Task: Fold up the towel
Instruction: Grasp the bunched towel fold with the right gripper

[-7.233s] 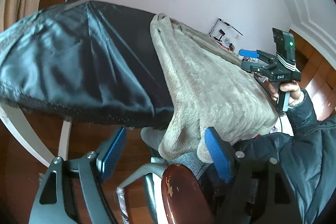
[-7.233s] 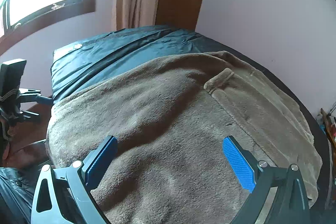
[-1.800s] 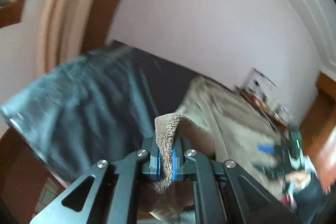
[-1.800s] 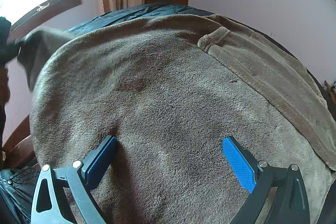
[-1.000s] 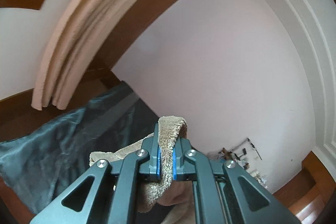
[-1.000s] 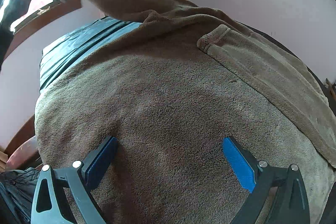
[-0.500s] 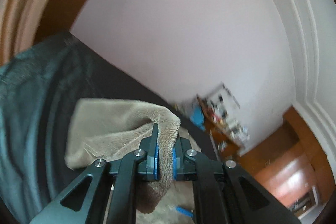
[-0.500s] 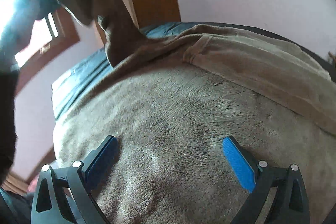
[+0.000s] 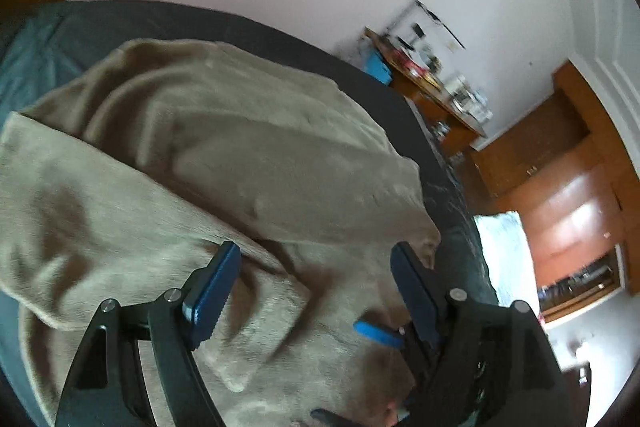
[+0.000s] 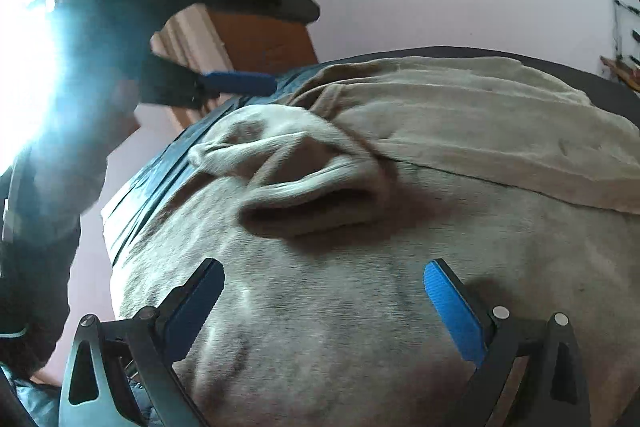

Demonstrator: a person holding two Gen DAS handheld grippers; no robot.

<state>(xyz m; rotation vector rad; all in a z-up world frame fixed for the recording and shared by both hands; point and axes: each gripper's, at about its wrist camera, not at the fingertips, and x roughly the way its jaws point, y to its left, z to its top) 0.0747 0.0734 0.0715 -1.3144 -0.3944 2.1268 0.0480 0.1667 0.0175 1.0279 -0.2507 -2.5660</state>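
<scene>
Left tool [image 9: 314, 285] jaws opening, nothing pinched between them; towel [image 9: 200, 155] lies below the blue pads [image 9: 212, 297], a folded-over flap on top. Right tool [image 10: 324, 301] spread wide, hovering over the towel [image 10: 360, 307], pads not pressing on it. Towel is tan, plush, spread across the dark bed cover [image 9: 48, 35], with a rumpled fold near its middle in the right wrist view. Left tool also shows in the right wrist view [image 10: 256, 43], above the towel's far edge, gripped by a dark-sleeved arm [image 10: 48, 195]. Cluttered desk [image 9: 432, 87] stands beyond the bed by the wall.
</scene>
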